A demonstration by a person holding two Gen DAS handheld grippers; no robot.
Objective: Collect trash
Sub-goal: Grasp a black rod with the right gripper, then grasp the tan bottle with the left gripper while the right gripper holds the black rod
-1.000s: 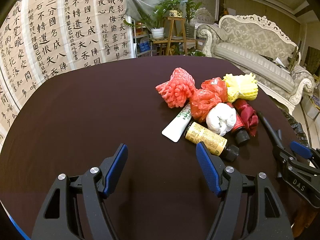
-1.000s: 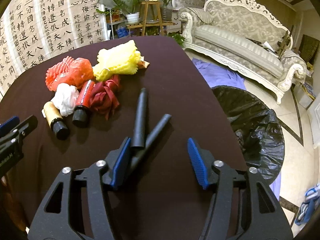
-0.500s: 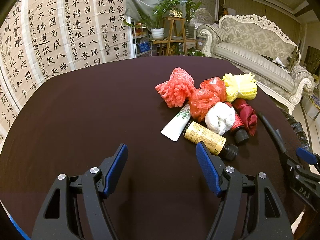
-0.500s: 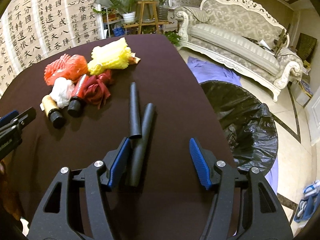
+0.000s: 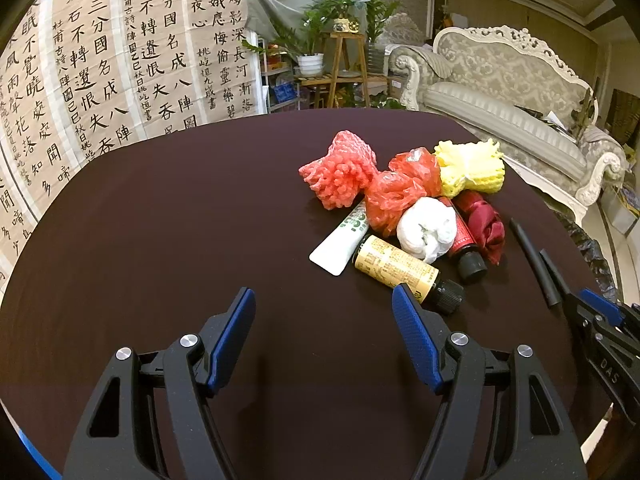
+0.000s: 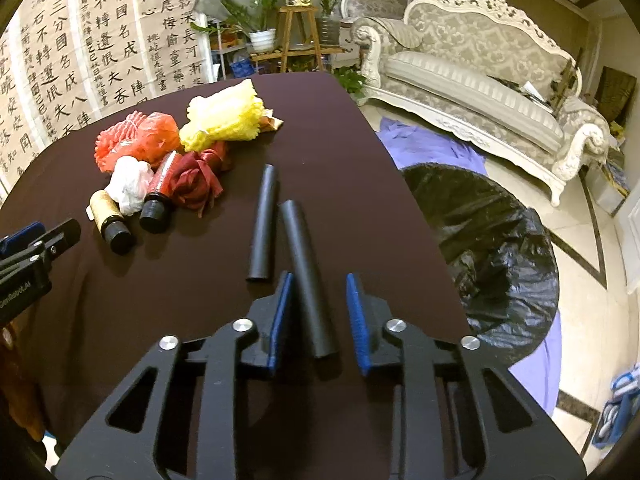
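Closing around a black tube (image 6: 306, 276) (seemingly no contact yet), right gripper (image 6: 320, 312) nears the table (image 6: 120, 300) edge; left gripper (image 5: 324, 336) open.

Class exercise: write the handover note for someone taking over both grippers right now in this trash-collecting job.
Right gripper: jaws closing around the nearer black tube; a gap shows on its right, not yet gripped.
Left gripper: open, empty, over bare table.
Second black tube lies just left of the first.
Trash pile is untouched.
Bin with black bag stands off the table's right edge; nothing visibly binned.
Left: everything.
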